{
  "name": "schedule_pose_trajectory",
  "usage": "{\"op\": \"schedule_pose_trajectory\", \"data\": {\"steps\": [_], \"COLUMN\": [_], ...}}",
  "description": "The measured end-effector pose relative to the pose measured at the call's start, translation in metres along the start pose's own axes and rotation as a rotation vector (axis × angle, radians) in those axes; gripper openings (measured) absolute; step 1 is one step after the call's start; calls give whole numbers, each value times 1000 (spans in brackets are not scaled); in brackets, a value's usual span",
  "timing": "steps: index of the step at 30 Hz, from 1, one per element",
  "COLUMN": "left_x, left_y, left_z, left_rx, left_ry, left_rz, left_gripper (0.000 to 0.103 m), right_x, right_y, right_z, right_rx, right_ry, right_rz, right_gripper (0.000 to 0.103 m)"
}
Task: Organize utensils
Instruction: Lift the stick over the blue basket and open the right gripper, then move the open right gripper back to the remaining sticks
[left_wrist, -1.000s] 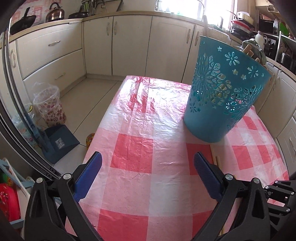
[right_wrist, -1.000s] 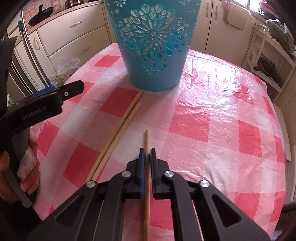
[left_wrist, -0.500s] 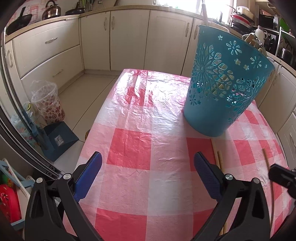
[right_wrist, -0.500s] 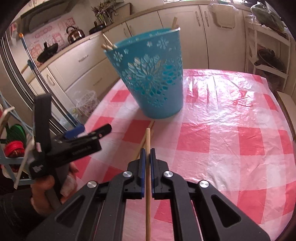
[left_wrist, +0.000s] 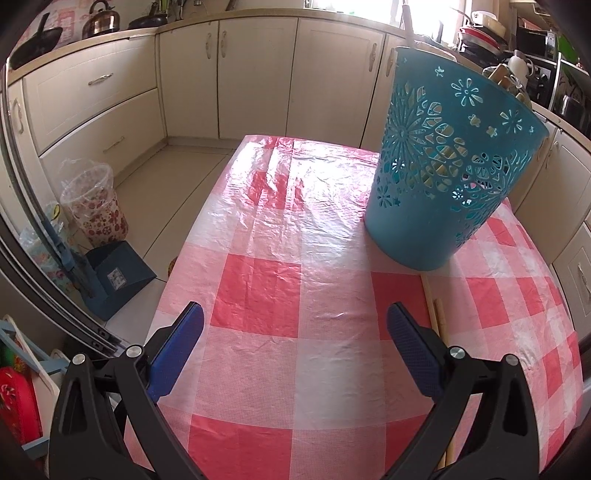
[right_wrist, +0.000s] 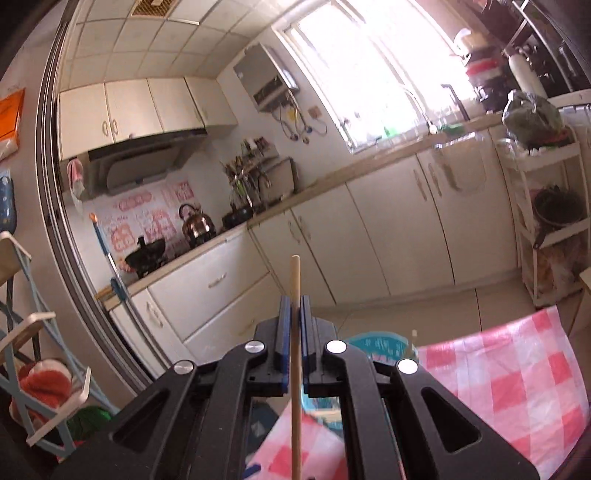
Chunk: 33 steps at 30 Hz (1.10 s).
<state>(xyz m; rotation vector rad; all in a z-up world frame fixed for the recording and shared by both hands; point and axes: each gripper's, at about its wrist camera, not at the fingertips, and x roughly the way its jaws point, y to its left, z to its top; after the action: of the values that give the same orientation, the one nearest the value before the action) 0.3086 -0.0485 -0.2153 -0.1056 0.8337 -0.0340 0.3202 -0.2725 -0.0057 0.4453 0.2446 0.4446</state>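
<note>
Right hand-held gripper (right_wrist: 294, 312) pinches one chopstick (right_wrist: 295, 387).

I see a kettle (right_wrist: 197, 224) and a black pan (right_wrist: 147, 254) on the counter (right_wrist: 221, 236) by the stove corner. On the floor beside the table's left edge: a floral bin (left_wrist: 96, 206) and a blue dustpan (left_wrist: 118, 277).
</note>
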Motion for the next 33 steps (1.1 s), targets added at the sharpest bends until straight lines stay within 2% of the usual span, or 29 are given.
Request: {"op": "schedule_pose_trajectory", "data": {"steps": [3, 7, 11, 16, 24, 26, 28, 33], "left_x": [0, -1, -2, -2, -2, -2, -2, -2], "left_y": [1, 3, 5, 8, 11, 11, 11, 13], "left_z": [0, 0, 0, 0, 1, 1, 1, 1], "left_rx": [-8, -16, -24, -37, -45, -47, -49, -58], "left_ry": [-1, -4, -8, -13, -13, -13, -13, -13], "left_rz": [-6, -17, -25, -31, -33, -32, -33, -34], "left_gripper": [95, 95, 95, 95, 95, 95, 95, 95], "right_x": [20, 42, 61, 69, 73, 72, 64, 28], "right_y": [1, -8, -23, -26, -21, -18, -17, -12], "right_z": [16, 22, 14, 5, -15, -20, -23, -23], "right_rx": [-11, -11, -2, -48, -106, -124, -127, -125], "right_ry": [-92, -144, -113, -72, 18, 48, 59, 41], "right_rz": [-40, -127, -192, -239, -214, -203, -196, -190], "right_gripper": [6, 6, 6, 6, 6, 8, 18, 28]}}
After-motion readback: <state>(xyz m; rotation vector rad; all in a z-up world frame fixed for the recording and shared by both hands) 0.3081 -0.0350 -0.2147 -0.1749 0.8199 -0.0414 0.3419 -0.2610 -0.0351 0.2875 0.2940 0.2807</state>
